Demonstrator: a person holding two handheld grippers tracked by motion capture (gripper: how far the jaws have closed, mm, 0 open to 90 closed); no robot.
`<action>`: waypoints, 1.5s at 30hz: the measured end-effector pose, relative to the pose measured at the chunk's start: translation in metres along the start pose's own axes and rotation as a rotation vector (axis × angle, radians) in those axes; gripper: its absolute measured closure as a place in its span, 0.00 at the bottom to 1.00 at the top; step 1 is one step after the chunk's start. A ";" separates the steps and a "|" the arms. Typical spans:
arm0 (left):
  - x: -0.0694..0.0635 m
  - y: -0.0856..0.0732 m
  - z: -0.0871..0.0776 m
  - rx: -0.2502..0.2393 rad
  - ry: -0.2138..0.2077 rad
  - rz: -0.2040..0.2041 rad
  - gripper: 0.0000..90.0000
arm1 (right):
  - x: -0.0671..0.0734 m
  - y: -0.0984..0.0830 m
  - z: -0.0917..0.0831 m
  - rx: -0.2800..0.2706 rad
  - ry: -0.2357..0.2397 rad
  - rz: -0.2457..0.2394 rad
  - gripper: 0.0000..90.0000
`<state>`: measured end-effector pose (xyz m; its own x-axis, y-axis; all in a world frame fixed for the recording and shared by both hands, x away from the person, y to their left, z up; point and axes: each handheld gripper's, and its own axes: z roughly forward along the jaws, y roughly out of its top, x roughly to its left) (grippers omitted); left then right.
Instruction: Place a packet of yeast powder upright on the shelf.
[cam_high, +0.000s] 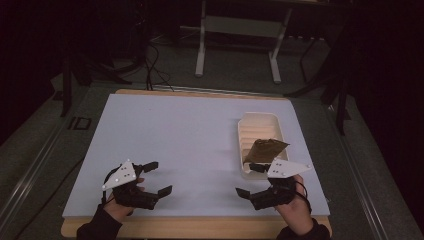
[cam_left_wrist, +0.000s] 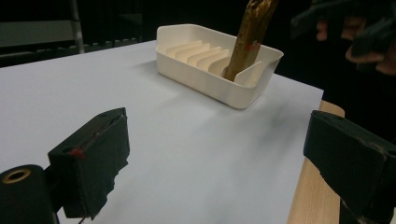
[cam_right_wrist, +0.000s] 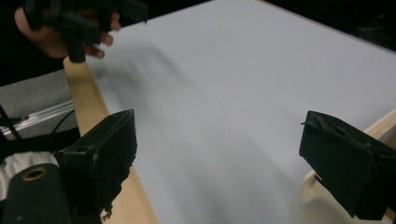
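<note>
A cream ribbed tray (cam_high: 260, 131) lies on the right side of the white board (cam_high: 185, 140). A brown-gold packet (cam_high: 266, 150) stands tilted in the tray's near end; in the left gripper view the packet (cam_left_wrist: 250, 37) leans against the tray (cam_left_wrist: 210, 79) wall. My left gripper (cam_high: 160, 177) hovers open over the board's near left part, with nothing between its jaws (cam_left_wrist: 219, 158). My right gripper (cam_high: 248, 180) is open too, just in front of the tray's near end, holding nothing (cam_right_wrist: 224, 158).
The board rests on a wooden table whose edge (cam_high: 200, 227) runs along the front. The other hand with the left gripper (cam_right_wrist: 79, 23) appears far off in the right gripper view. Beyond the table stand a metal frame (cam_high: 237, 45) and floor cables (cam_high: 155, 65).
</note>
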<state>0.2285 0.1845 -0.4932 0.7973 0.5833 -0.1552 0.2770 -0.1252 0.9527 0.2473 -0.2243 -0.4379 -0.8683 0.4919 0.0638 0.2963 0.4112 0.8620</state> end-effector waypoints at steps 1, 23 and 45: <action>0.000 0.000 0.000 -0.001 0.000 0.001 0.09 | 0.001 -0.004 0.001 -0.002 -0.017 -0.001 0.12; 0.000 0.000 -0.002 -0.005 -0.005 0.003 0.09 | 0.010 -0.055 0.000 0.039 0.044 -0.007 0.14; -0.001 -0.005 0.002 0.018 -0.014 0.013 0.09 | 0.002 -0.063 -0.016 0.047 -0.009 0.016 0.15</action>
<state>0.2271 0.1831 -0.4984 0.8083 0.5704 -0.1462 0.2759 -0.1475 0.9498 0.2203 -0.2613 -0.4845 -0.8595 0.5060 0.0728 0.3291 0.4388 0.8362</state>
